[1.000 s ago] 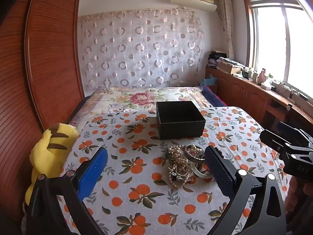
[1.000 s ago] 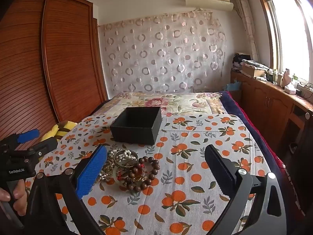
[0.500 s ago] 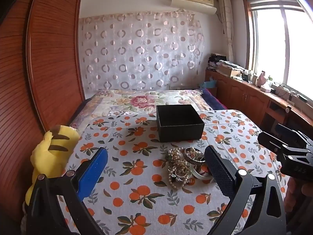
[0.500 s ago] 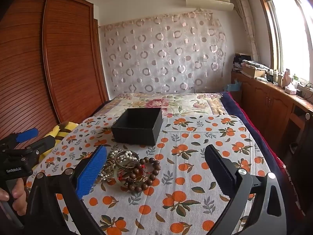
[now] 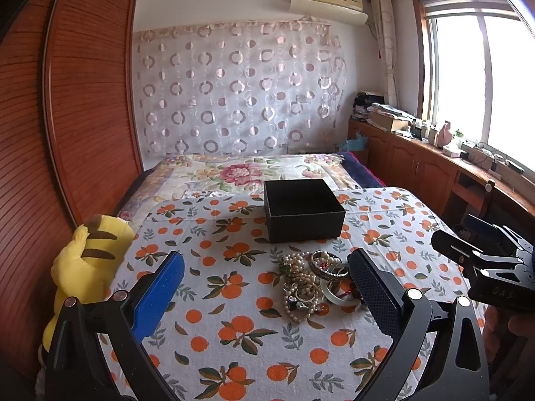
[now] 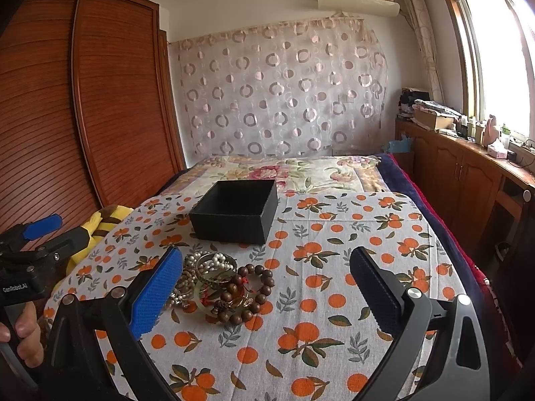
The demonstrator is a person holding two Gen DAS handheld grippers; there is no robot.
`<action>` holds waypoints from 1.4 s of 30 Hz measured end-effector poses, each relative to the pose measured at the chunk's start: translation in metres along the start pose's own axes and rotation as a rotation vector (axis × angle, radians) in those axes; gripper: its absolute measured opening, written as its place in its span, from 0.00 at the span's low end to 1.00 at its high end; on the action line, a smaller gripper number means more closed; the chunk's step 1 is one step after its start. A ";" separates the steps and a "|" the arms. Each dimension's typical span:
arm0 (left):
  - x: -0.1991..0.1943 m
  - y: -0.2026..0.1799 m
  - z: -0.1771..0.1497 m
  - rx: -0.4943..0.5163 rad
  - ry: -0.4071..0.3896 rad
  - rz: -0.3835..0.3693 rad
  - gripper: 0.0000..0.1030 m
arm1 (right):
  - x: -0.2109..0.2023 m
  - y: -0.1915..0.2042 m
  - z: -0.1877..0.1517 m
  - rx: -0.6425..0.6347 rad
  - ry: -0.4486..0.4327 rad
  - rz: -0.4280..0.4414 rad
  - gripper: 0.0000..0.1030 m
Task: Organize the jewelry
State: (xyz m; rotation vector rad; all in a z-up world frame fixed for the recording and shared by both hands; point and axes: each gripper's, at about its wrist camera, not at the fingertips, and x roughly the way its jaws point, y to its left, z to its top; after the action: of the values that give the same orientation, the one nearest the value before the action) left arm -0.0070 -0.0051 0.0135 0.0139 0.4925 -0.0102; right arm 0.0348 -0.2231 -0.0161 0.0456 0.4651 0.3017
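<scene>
both units are raised above the orange-print cloth point(image 6: 351, 234) with nothing gripped: left gripper point(image 5: 267, 287) and right gripper point(image 6: 264, 287) each stand with jaws spread wide. the jewelry pile point(image 6: 220, 284), pearls, bangles and a wooden bead bracelet point(image 6: 249, 292) tangled together, lies just in front of the open black box point(image 6: 234, 212), apart from it. judgement: the box sits close behind as the receiving container, and sorting has not started.

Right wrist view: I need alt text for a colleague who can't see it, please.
A tangled jewelry pile of pearls, bangles and brown bead bracelets lies on an orange-print cloth, just in front of an empty black box. The open right gripper hovers above the cloth, holding nothing; the left gripper shows at the left edge.
</scene>
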 end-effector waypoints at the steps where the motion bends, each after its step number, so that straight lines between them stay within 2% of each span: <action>1: 0.000 0.000 -0.001 -0.001 0.000 0.000 0.93 | 0.000 0.000 0.000 0.001 0.001 0.000 0.98; 42: -0.001 0.001 -0.003 -0.001 -0.007 -0.001 0.93 | 0.000 0.000 0.000 0.000 -0.001 0.001 0.98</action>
State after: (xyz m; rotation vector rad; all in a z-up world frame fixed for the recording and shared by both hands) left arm -0.0088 -0.0039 0.0115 0.0129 0.4858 -0.0112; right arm 0.0345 -0.2229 -0.0164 0.0461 0.4641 0.3028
